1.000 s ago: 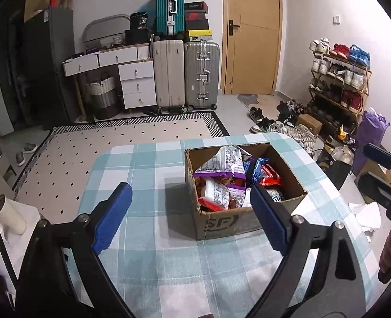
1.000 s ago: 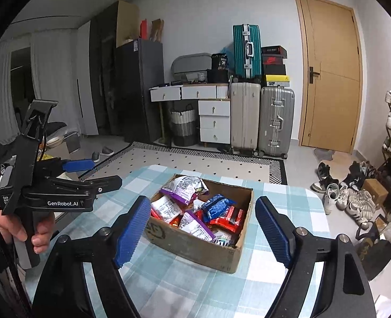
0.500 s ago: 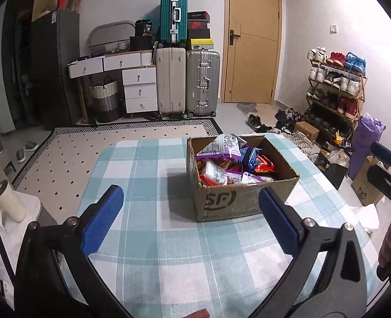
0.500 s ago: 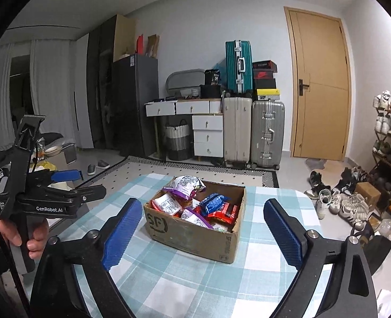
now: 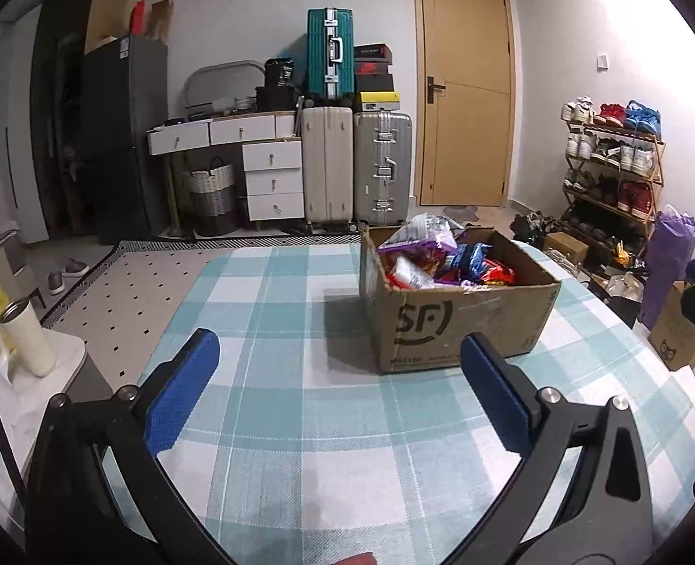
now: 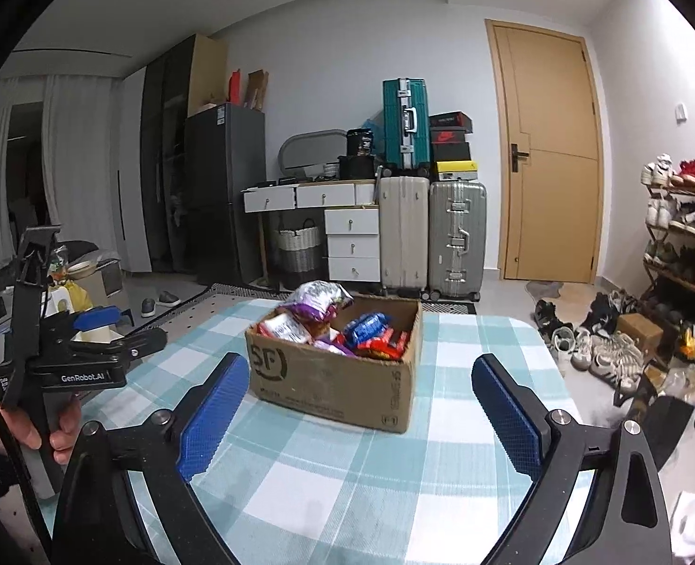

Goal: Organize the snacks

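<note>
Box: a cardboard box [image 5: 460, 325] printed "SF" stands on the table [image 5: 300, 423] covered in a teal-and-white check cloth, toward the far right of the top in the left wrist view.
Snacks: packets [image 5: 441, 263] fill the box in purple, blue, red and white wrappers; a purple-and-white bag [image 6: 319, 299] rises above the rim at the far left corner.
Left gripper: the left gripper [image 5: 338, 391] hangs over the near part of the cloth, its blue pads wide apart with nothing between them; the box lies ahead and to the right, well clear of both fingers.
Right gripper: the right gripper [image 6: 354, 407] is likewise spread wide and empty, with the box centred ahead between the two pads (not touching either).
In the way: only bare cloth lies between each gripper and the box.
Surroundings: three suitcases [image 5: 352, 160] and white drawers [image 5: 272, 174] line the far wall beside a wooden door [image 5: 465, 113]; a shoe rack [image 5: 611, 165] stands at the right, and a purple bag [image 5: 667, 263] beside it.
Left view only: a white tumbler [image 5: 27, 334] on a small stand left of the table.
Right view only: the left gripper's body, labelled GenRobot.AI, held in a hand [image 6: 41, 428] at the left edge, plus loose shoes [image 6: 596, 343] on the floor to the right.
</note>
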`<state>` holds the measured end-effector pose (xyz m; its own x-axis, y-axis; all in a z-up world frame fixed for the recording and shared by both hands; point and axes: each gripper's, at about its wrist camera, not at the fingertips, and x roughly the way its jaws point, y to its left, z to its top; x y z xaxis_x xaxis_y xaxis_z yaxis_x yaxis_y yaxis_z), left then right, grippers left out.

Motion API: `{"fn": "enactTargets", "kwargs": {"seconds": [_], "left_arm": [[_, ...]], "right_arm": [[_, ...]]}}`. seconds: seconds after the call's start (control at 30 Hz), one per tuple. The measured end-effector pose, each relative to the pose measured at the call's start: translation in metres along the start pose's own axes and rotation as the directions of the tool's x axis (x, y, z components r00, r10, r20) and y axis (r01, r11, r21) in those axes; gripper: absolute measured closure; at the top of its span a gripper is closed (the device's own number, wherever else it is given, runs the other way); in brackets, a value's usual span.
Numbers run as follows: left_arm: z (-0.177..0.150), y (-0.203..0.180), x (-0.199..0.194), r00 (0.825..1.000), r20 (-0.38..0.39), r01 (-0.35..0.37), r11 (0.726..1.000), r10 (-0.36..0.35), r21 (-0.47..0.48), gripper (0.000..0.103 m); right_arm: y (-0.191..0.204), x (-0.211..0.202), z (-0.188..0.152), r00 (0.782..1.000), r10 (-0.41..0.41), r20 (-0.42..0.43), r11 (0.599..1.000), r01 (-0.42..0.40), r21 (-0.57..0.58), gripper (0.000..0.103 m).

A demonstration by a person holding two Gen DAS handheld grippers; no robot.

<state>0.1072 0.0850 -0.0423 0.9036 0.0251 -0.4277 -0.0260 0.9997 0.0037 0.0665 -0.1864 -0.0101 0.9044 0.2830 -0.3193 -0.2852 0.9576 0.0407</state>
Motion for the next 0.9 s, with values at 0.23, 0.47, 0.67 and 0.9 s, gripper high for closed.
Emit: {"fn": "enactTargets", "kwargs": {"seconds": [0.23,0.47,0.67,0.9], "left_arm": [[-0.025,0.003,0.005,0.999,0.035,-0.010,1.000,0.010,0.009,0.001],[-0.048,0.006,0.013,0.994,0.085,-0.072,0.997,0.074,-0.021,0.001],[-0.058,0.007,0.018,0.992,0.102,-0.069,0.998,0.070,-0.014,0.001],[-0.057,0.005,0.023,0.995,0.102,-0.009,1.000,0.009,0.006,0.001]], "right_arm": [[-0.006,0.002,-0.030,0.999,-0.039,0.024,0.999,0.039,-0.005,0.006],[-0.007,0.003,-0.057,0.993,-0.092,0.070,0.995,0.094,-0.033,0.006],[-0.011,0.013,-0.068,0.994,-0.098,0.058,0.995,0.099,-0.029,0.006],[-0.016,0.024,-0.070,0.995,-0.098,-0.001,0.995,0.098,-0.006,0.006]]}}
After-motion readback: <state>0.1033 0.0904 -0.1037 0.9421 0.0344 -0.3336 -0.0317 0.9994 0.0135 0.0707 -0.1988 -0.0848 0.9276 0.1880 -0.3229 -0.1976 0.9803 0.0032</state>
